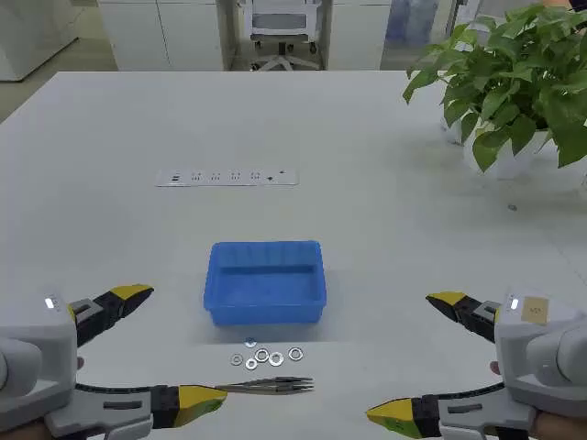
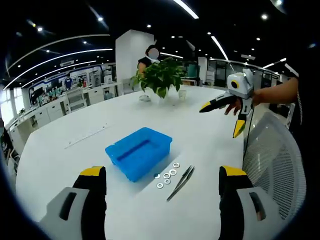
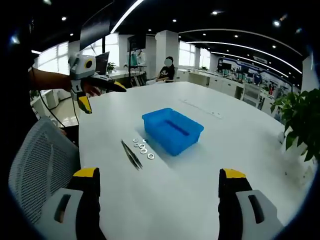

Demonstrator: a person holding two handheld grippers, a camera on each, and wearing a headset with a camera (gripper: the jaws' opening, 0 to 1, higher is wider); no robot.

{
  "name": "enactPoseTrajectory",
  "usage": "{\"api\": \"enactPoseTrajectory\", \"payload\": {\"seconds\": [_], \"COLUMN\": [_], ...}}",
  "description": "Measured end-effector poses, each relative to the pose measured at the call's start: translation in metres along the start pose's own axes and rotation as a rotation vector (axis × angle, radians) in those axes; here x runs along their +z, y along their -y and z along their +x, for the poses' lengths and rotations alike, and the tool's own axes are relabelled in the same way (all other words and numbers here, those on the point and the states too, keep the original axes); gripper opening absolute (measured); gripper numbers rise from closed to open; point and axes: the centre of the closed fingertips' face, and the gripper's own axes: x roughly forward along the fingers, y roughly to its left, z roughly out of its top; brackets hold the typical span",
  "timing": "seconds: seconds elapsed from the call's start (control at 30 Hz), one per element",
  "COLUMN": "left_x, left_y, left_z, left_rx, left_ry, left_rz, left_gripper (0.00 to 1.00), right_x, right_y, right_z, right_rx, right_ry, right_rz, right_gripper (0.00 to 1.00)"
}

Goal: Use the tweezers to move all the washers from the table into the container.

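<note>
A blue container [image 1: 266, 280] sits on the white table [image 1: 385, 211], open side up. Just in front of it lie several small metal washers [image 1: 266, 355], and the tweezers [image 1: 271, 386] lie flat nearest me. My left gripper [image 1: 170, 348] hovers open at the lower left, its lower jaw close to the tweezers' handle end. My right gripper [image 1: 404, 356] hovers open at the lower right. The left gripper view has the container [image 2: 139, 151], washers [image 2: 167, 178] and tweezers [image 2: 181, 182] between its open jaws, with the right gripper [image 2: 218, 122] beyond. The right gripper view shows the container [image 3: 173, 129], washers [image 3: 142, 147], tweezers [image 3: 131, 154] and left gripper [image 3: 106, 100].
A white power strip [image 1: 227, 177] lies behind the container. A potted plant [image 1: 514, 92] stands at the table's far right. An office chair [image 1: 282, 32] stands beyond the far edge. A mesh chair back [image 2: 277, 165] is near me. A person [image 3: 167, 70] sits far off.
</note>
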Motion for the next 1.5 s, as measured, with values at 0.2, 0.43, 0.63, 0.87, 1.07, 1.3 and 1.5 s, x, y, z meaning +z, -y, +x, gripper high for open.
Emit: {"api": "enactPoseTrajectory", "payload": {"seconds": [0.2, 0.43, 0.63, 0.87, 1.07, 1.3, 1.5], "left_x": [0.001, 0.001, 0.0005, 0.0032, 0.0041, 0.004, 0.0036], "left_y": [-0.0012, -0.0017, -0.0014, -0.0013, -0.0003, -0.0001, -0.0011], "left_z": [-0.0012, -0.0033, -0.0039, -0.0035, -0.0031, -0.0027, -0.0025], "left_rx": [0.005, 0.011, 0.013, 0.012, 0.008, 0.006, 0.006], "left_ry": [0.003, 0.003, 0.001, 0.003, 0.002, 0.002, 0.001], "left_rz": [0.004, 0.004, 0.007, 0.013, 0.019, 0.021, 0.022], "left_gripper": [0.99, 0.99, 0.99, 0.99, 0.99, 0.99, 0.99], "right_x": [0.0011, 0.0031, 0.0038, 0.0033, 0.0015, 0.0023, 0.0031], "right_y": [0.0005, 0.001, 0.0016, 0.0026, 0.0031, 0.0041, 0.0049], "right_z": [0.0009, 0.0017, 0.0011, -0.0009, -0.0018, -0.0015, -0.0014], "right_rx": [0.002, 0.002, 0.002, -0.003, -0.005, -0.007, -0.007], "right_ry": [0.001, 0.006, 0.011, 0.012, 0.008, 0.01, 0.008], "right_rz": [-0.007, -0.011, -0.014, -0.016, -0.017, -0.019, -0.022], "right_gripper": [0.99, 0.99, 0.99, 0.98, 0.98, 0.98, 0.98]}}
